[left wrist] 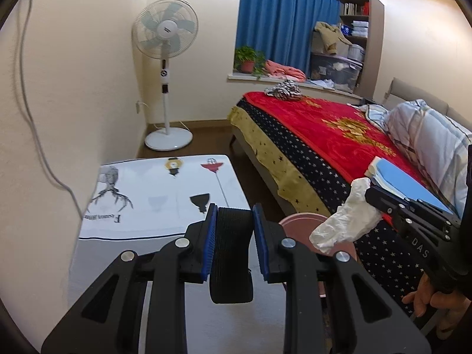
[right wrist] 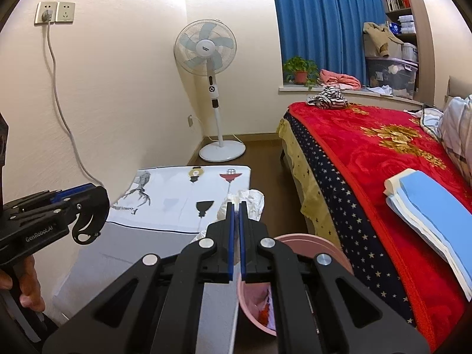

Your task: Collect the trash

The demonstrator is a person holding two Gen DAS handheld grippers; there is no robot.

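The left gripper [left wrist: 233,236] is clenched on a black ribbed strap loop [left wrist: 231,253], which sits upright between its blue pads [left wrist: 208,244] and droops toward the camera; the clamp looks meant to carry it. To its right, the right gripper [right wrist: 236,209] is squeezed fully together on a crumpled white tissue [right wrist: 250,203], whose bulk bunches past the fingertips. In the left wrist view that tissue [left wrist: 345,221] dangles from the fingertips.

Just below and beyond both tools stands a pink trash bin [right wrist: 312,243], mouth up, with scraps already inside. Both pieces of trash appear to be held above or beside it, probably for dropping in.

Readable writing: "GenRobot.AI" on the left gripper's side in the right wrist view, "DAS" on the right gripper's body [left wrist: 419,221] in the left.

Ahead of the left gripper lies a white printed cloth [left wrist: 165,194] over a low table, lettering inverted and only partly legible. Farther off stand a pedestal fan [left wrist: 165,29], a bed with a red blanket [left wrist: 324,124] and a blue curtain [left wrist: 280,20].
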